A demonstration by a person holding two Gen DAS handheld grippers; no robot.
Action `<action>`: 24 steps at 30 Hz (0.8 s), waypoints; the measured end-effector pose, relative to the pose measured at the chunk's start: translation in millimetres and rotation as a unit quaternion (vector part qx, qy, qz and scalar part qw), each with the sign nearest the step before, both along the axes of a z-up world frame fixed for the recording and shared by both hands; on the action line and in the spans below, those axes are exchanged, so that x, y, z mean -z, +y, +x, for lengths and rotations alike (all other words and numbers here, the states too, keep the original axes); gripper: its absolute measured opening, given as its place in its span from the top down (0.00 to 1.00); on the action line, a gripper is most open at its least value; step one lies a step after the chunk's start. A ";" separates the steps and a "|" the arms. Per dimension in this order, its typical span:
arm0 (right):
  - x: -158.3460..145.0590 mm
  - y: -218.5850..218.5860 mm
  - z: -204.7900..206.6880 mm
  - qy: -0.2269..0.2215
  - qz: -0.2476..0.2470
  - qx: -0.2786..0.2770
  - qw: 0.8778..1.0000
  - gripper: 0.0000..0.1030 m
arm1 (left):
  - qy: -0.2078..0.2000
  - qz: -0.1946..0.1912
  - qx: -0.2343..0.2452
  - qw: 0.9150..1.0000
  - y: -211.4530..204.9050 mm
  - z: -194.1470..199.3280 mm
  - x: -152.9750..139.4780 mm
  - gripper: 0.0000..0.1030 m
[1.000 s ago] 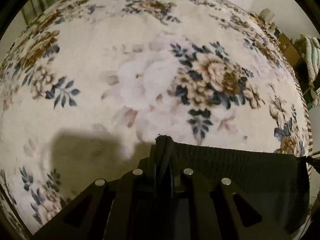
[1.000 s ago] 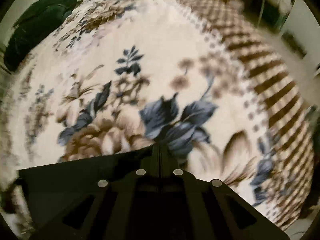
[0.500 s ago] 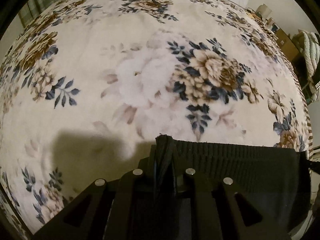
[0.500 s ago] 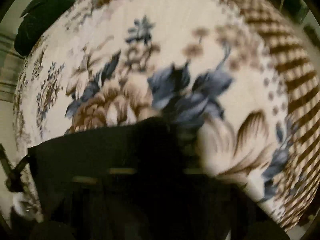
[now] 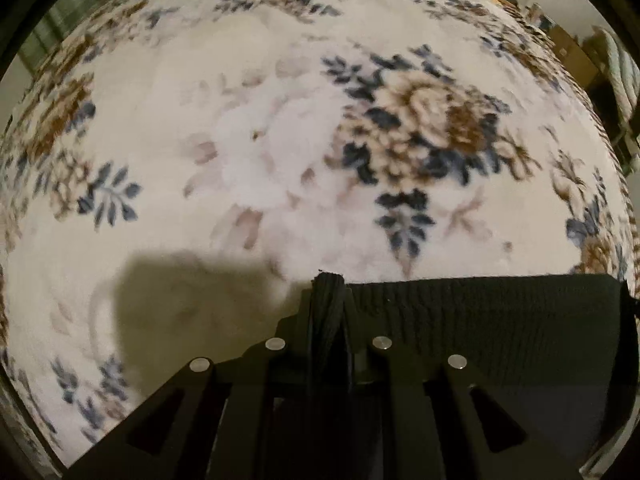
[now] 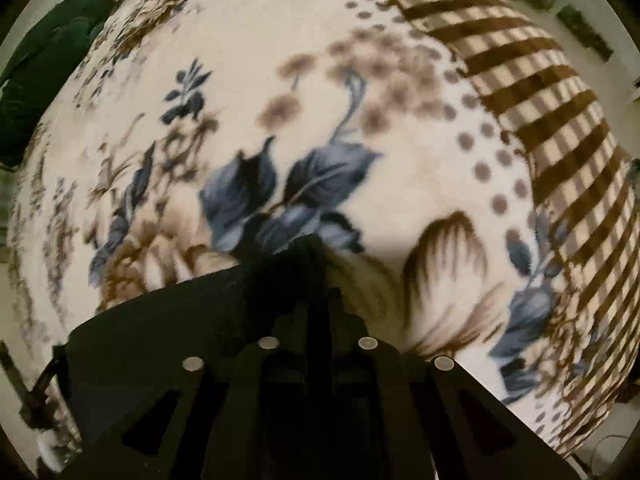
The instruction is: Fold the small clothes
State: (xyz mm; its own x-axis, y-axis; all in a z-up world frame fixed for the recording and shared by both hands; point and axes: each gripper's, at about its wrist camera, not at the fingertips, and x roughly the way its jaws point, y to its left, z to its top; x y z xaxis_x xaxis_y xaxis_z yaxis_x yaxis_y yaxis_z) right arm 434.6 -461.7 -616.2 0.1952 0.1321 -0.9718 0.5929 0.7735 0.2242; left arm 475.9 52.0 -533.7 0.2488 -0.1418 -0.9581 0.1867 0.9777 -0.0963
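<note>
Garment (image 5: 480,320), black ribbed knit, stretched flat over floral blanket (image 5: 280,140). Left gripper (image 5: 328,292) pinches one corner, jaws narrow. Right gripper (image 6: 316,276) at the other corner, fabric between jaws, which have just been opening; grip unclear through blur.
</note>
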 end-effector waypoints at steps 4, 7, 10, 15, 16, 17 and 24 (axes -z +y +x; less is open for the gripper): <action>-40.9 -8.1 -32.3 -0.046 0.031 0.003 0.998 0.48 | -0.038 0.012 -0.007 0.999 1.5 -19.6 -38.6 0.32; -62.1 -6.9 -68.8 -0.051 0.042 -0.005 0.998 0.41 | -0.036 -0.029 -0.033 0.998 6.3 -49.3 -54.9 0.21; -59.3 -1.3 -98.1 -0.018 0.056 -0.010 0.998 0.39 | -0.021 -0.030 -0.046 0.998 4.3 -79.2 -55.4 0.21; -34.9 20.7 -145.0 -0.008 0.067 -0.014 0.998 0.88 | 0.010 -0.057 -0.070 0.996 -2.0 -133.4 -59.5 0.21; -35.7 27.0 -151.7 -0.008 0.051 -0.014 0.999 0.91 | 0.016 -0.057 -0.070 0.996 -5.2 -145.5 -60.0 0.21; -42.1 30.2 -156.8 -0.020 0.046 -0.015 0.999 0.91 | 0.020 -0.058 -0.069 0.996 -8.4 -155.2 -61.3 0.21; -30.4 3.2 -192.4 0.022 0.049 0.008 0.999 0.91 | 0.041 -0.047 -0.064 0.996 -33.2 -191.4 -60.2 0.21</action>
